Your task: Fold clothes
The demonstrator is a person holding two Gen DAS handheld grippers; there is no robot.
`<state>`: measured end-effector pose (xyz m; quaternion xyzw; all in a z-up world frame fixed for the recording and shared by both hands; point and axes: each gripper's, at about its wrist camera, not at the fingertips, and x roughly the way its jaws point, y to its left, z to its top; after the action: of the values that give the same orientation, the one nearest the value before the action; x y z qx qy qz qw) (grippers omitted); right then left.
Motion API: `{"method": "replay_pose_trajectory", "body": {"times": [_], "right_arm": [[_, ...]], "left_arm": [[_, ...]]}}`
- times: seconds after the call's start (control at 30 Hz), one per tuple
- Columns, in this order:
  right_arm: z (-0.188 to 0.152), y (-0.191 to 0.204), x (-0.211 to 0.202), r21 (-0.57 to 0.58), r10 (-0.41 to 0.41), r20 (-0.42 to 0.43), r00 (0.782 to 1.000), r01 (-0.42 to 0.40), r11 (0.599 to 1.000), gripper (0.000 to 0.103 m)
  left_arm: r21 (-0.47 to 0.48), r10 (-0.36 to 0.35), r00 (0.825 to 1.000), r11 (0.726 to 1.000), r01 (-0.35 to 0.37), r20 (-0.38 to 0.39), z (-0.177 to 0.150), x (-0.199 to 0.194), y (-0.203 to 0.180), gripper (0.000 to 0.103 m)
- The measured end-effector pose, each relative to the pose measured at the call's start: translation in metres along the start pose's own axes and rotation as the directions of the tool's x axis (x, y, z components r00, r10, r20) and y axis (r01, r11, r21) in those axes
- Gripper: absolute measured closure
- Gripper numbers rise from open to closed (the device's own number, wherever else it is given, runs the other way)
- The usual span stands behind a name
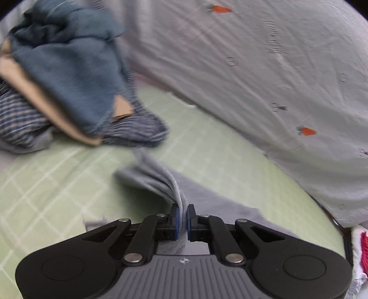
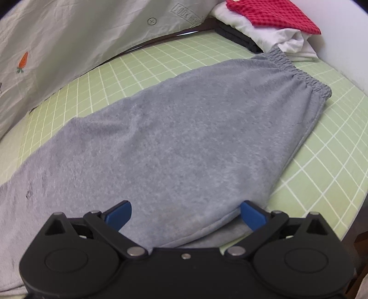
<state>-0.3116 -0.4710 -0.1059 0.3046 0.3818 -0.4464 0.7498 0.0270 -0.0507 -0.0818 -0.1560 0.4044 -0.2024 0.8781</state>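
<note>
In the left wrist view, the left gripper (image 1: 182,212) has its blue pads pinched tight on a ribbed edge of the soft grey fleece trousers (image 1: 161,181), which rise in a bunched ridge from the jaws; this picture is blurred, so which end of the garment that edge belongs to is hard to say. In the right wrist view, the right gripper (image 2: 185,212) stands wide open low over the same grey fleece trousers (image 2: 184,138), one blue finger (image 2: 119,215) over the cloth and the other at its folded edge, neither pressing on it. The trousers lie spread flat on the pale green mat with a white grid (image 2: 310,165), their gathered elastic waistband (image 2: 301,73) at the far end. Beyond the waistband sits a stack of folded clothes topped by a red checked cloth (image 2: 273,16). Left of the trousers in that view, along the mat's edge, rises a pale grey sheet printed with orange carrots (image 2: 69,46). In the left wrist view, far beyond the trousers on the mat, lies a heap of blue, tan and striped garments (image 1: 69,76).
</note>
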Motion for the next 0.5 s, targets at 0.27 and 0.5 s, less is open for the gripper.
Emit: {"method": "replay_pose_trajectory", "body": {"times": [0.27, 0.5], "right_arm": [[0.02, -0.056, -0.001, 0.005, -0.007, 0.014, 1.0, 0.007, 1.0, 0.001], [0.057, -0.111, 0.008, -0.014, -0.013, 0.035, 0.999, 0.013, 1.0, 0.001]], "left_arm": [[0.102, -0.118, 0.993, 0.988, 0.119, -0.009, -0.029, 0.007, -0.112, 0.097], [0.263, -0.118, 0.972, 0.95, 0.17, -0.204, -0.114, 0.052, -0.223, 0.082]]}}
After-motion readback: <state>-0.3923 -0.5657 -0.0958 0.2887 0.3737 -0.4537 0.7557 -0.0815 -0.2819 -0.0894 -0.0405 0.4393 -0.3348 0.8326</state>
